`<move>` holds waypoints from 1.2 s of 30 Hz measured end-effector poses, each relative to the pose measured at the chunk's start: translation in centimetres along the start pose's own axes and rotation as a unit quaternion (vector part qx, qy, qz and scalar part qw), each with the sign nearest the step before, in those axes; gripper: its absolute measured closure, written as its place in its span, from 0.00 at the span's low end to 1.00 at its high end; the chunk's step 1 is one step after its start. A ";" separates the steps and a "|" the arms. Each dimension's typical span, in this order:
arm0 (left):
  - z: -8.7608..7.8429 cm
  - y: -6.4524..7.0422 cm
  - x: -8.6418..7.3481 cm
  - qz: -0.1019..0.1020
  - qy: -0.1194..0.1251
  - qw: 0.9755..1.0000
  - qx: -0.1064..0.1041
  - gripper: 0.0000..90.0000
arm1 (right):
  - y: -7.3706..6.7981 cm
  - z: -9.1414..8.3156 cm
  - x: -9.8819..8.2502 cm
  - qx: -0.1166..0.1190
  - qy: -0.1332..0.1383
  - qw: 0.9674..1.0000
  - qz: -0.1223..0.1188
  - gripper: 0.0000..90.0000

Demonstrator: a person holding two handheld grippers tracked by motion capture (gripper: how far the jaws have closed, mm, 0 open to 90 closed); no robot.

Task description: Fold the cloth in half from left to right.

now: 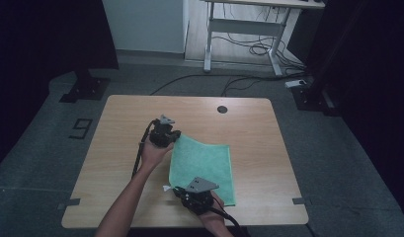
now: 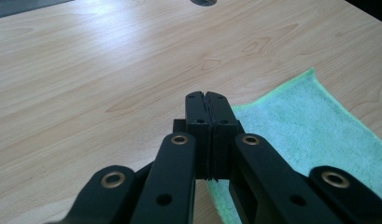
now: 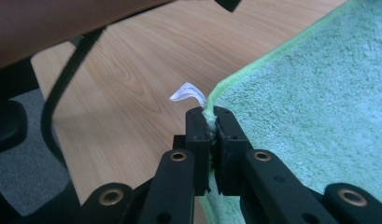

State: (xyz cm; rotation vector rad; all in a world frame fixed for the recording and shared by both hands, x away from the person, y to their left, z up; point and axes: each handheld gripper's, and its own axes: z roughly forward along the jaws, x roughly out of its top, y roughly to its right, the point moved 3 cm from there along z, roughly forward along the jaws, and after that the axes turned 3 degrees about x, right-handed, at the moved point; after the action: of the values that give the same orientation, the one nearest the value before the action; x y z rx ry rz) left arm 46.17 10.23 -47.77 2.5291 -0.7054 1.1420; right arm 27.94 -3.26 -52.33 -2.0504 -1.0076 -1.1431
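Observation:
A green towel [image 1: 204, 165] lies on the wooden table [image 1: 120, 118], right of the middle. My left gripper [image 1: 175, 137] is at the towel's far left corner, which rises off the table toward it. In the left gripper view its jaws [image 2: 207, 100] are shut, with green cloth [image 2: 291, 140] running in under them. My right gripper [image 1: 177, 189] is at the near left corner. In the right gripper view its jaws [image 3: 209, 116] are shut on the towel's hemmed edge [image 3: 254, 70], and a white tag [image 3: 186, 91] sticks out beside them.
A round cable hole [image 1: 222, 109] sits at the table's far edge. Beyond the table stand a white-legged desk [image 1: 249, 24] with floor cables [image 1: 259, 49] and black stand bases [image 1: 86, 89]. A cable [image 3: 62, 102] trails past the left forearm.

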 end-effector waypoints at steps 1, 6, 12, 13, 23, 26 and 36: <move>-0.1 0.0 0.0 -0.001 0.001 1.000 0.001 0.99 | -0.1 0.0 0.1 0.002 0.005 1.000 -0.001 0.95; -0.2 0.1 0.3 0.001 0.002 1.000 -0.003 0.99 | -0.5 -0.3 0.5 0.006 0.016 1.000 -0.008 0.94; 0.4 0.4 0.0 0.003 -0.007 1.000 -0.007 0.99 | 0.2 0.2 -0.2 0.002 -0.001 1.000 0.004 0.95; 0.4 0.3 0.0 0.002 -0.008 1.000 -0.006 0.99 | 0.3 0.3 -0.3 0.003 -0.001 1.000 0.005 0.95; -1.8 -1.1 0.9 -0.002 0.003 1.000 0.007 0.99 | -0.9 0.8 1.2 0.022 0.017 1.000 0.002 0.95; -1.9 -1.4 0.7 -0.007 -0.001 1.000 0.007 0.99 | -1.1 0.9 1.2 0.024 0.019 1.000 0.004 0.95; -3.2 -2.7 0.6 -0.017 0.007 1.000 0.016 0.99 | -1.4 2.1 1.7 0.033 0.009 0.999 0.005 0.95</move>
State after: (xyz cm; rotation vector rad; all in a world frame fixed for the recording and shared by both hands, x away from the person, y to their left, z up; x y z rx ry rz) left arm 46.00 13.70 -45.40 2.5466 -0.6432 1.1667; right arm 28.27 -0.31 -51.59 -1.9882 -1.0117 -1.1080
